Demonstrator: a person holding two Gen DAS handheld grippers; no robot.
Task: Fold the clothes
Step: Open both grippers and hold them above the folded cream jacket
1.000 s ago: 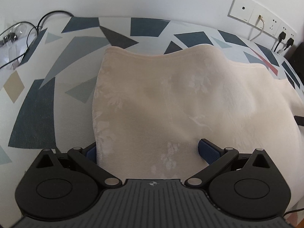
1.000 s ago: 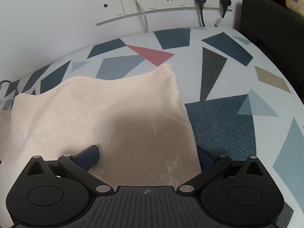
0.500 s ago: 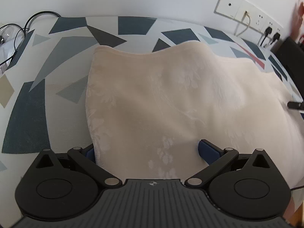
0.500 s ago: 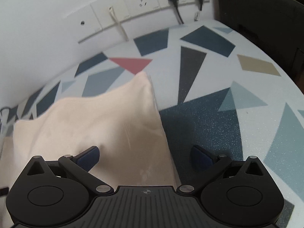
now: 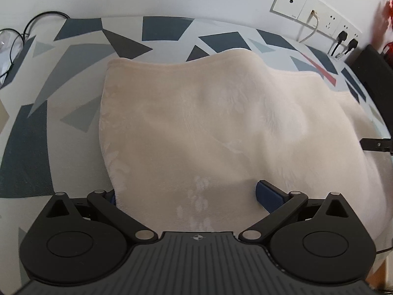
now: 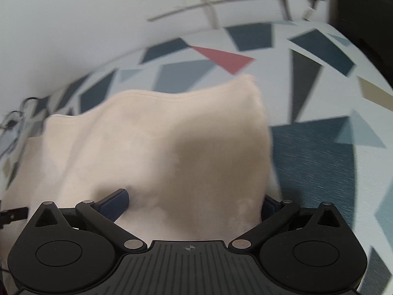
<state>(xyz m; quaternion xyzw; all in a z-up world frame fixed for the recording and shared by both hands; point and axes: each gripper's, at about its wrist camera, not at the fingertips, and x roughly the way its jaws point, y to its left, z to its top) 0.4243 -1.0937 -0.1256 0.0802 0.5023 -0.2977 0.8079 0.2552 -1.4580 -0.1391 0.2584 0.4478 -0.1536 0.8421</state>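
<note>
A cream cloth (image 5: 208, 123) with a faint floral pattern lies spread on the patterned table; its far hem runs across the middle of the left wrist view. My left gripper (image 5: 189, 196) is open over the cloth's near left corner. The cloth fills the gap between the fingers and hides the left pad, while the blue right pad (image 5: 267, 194) shows. In the blurred right wrist view, the same cloth (image 6: 159, 147) lies between the fingers of my open right gripper (image 6: 194, 204), at the cloth's near right edge.
The table (image 5: 81, 56) carries a print of blue, grey and red triangles. Wall sockets with plugged cables (image 5: 341, 39) sit at the back right, next to a black box (image 5: 375, 73). Loose cables (image 5: 14, 39) lie at the far left.
The right wrist view has swung left and is blurred by motion; the cloth now spans the right gripper's whole gap again. The left wrist view has shifted only slightly.
</note>
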